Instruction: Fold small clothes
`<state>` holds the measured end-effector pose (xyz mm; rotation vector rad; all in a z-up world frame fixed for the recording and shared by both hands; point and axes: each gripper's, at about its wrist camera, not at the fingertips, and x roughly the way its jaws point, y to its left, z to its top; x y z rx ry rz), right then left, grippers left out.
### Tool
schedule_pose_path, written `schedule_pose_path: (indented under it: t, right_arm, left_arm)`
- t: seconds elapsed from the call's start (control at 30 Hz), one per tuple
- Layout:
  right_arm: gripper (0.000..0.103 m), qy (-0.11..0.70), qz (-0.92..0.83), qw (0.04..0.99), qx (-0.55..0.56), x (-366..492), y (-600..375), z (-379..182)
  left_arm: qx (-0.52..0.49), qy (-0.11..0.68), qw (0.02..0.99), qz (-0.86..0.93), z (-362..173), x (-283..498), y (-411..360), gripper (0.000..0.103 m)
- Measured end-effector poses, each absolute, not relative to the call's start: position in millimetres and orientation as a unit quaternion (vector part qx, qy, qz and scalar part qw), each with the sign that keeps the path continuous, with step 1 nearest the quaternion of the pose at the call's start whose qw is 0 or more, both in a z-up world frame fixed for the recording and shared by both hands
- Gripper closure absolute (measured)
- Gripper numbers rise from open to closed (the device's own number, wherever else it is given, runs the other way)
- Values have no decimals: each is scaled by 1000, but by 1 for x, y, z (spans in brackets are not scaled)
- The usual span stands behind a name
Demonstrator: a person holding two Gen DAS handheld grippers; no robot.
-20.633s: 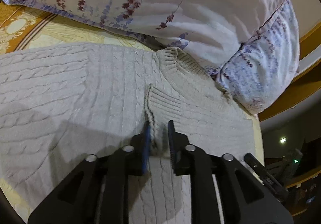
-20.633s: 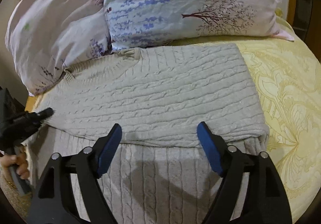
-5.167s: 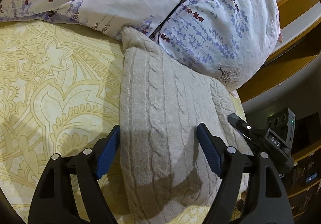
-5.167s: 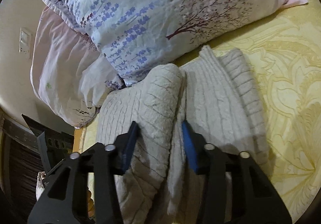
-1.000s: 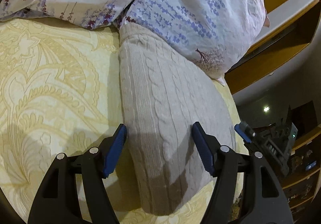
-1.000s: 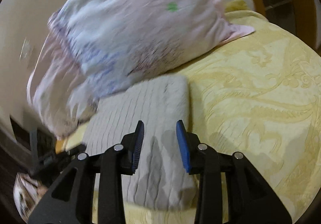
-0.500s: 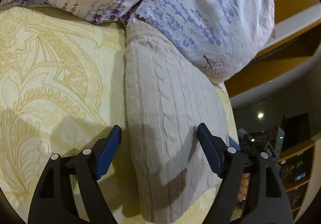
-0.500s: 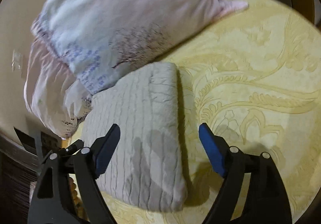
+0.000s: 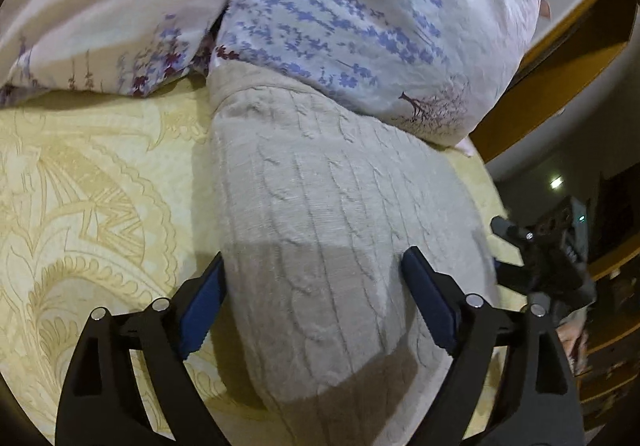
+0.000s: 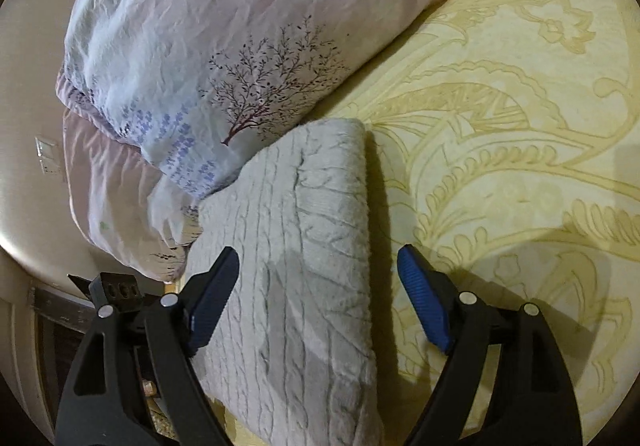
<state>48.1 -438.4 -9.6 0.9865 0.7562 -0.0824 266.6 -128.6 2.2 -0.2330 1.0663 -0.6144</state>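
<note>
A beige cable-knit sweater [image 9: 320, 206] lies folded into a thick narrow bundle on the yellow patterned bedspread [image 9: 88, 182], its far end against the pillows. My left gripper [image 9: 316, 298] is open and empty, its jaws spread wide above the bundle's near end. In the right wrist view the same sweater [image 10: 304, 238] lies below my right gripper [image 10: 320, 290], which is open and empty, one jaw over the knit and the other over the bedspread [image 10: 500, 126]. The right gripper's body [image 9: 544, 258] shows at the left view's right edge.
Two floral pillows [image 9: 360, 14] lie at the head of the bed; they also show in the right wrist view [image 10: 224, 46]. The bed's edge and a dark wooden frame [image 9: 560, 46] are on the sweater's far side. A beige wall [image 10: 28, 126] stands behind.
The right gripper opened wide a second ago and has stayed open over the bundle. Both grippers have shifted slightly over the folded sweater. The sweater has not moved.
</note>
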Motion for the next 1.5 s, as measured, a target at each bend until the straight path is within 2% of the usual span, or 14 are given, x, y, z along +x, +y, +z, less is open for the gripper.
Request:
schedule_pose_path:
  t: [0.1, 0.17, 0.2, 0.4, 0.5, 0.6, 0.67, 0.7, 0.77, 0.87, 0.97, 1.27, 1.37, 1.5]
  right_arm:
    - [26, 361, -26, 816, 451, 52, -433, -9]
    - [37, 367, -11, 814, 450, 56, -427, -11]
    - [39, 371, -4, 813, 448, 59, -423, -12]
    - [41, 373, 4, 815, 443, 63, -416, -10]
    - [45, 373, 10, 814, 446, 64, -414, -11]
    - [47, 373, 18, 812, 448, 67, -412, -13]
    - [60, 369, 27, 806, 462, 67, -413, -16]
    - [63, 363, 35, 799, 479, 67, -414, -21]
    - [68, 351, 41, 794, 495, 64, -415, -24]
    - [71, 339, 42, 793, 504, 60, -413, -21]
    - [73, 324, 54, 803, 498, 59, -402, -6]
    - [75, 331, 94, 842, 416, 91, -320, 30]
    - [76, 344, 93, 849, 390, 104, -294, 24]
    - [73, 377, 36, 855, 354, 117, -265, 1]
  left_arm:
    - [-97, 499, 813, -284, 2, 267, -133, 14]
    - [-94, 499, 813, -284, 2, 269, -138, 14]
    - [-94, 500, 813, -284, 2, 270, -139, 14]
    - [-103, 500, 809, -290, 0, 275, -148, 14]
    - [-140, 504, 798, -299, -4, 276, -135, 16]
    - [-163, 504, 793, -302, -6, 277, -129, 19]
    - [-175, 504, 790, -303, -5, 277, -126, 25]
    - [-182, 501, 789, -304, -5, 277, -124, 27]
    - [-198, 495, 787, -309, -4, 277, -119, 39]
    - [-224, 488, 780, -322, -1, 276, -108, 56]
    - [-236, 486, 774, -331, 3, 275, -98, 61]
    - [-242, 453, 794, -327, 34, 247, -16, 62]
    - [-244, 451, 802, -306, 32, 244, 18, 61]
    - [-239, 478, 804, -259, 4, 252, 46, 58]
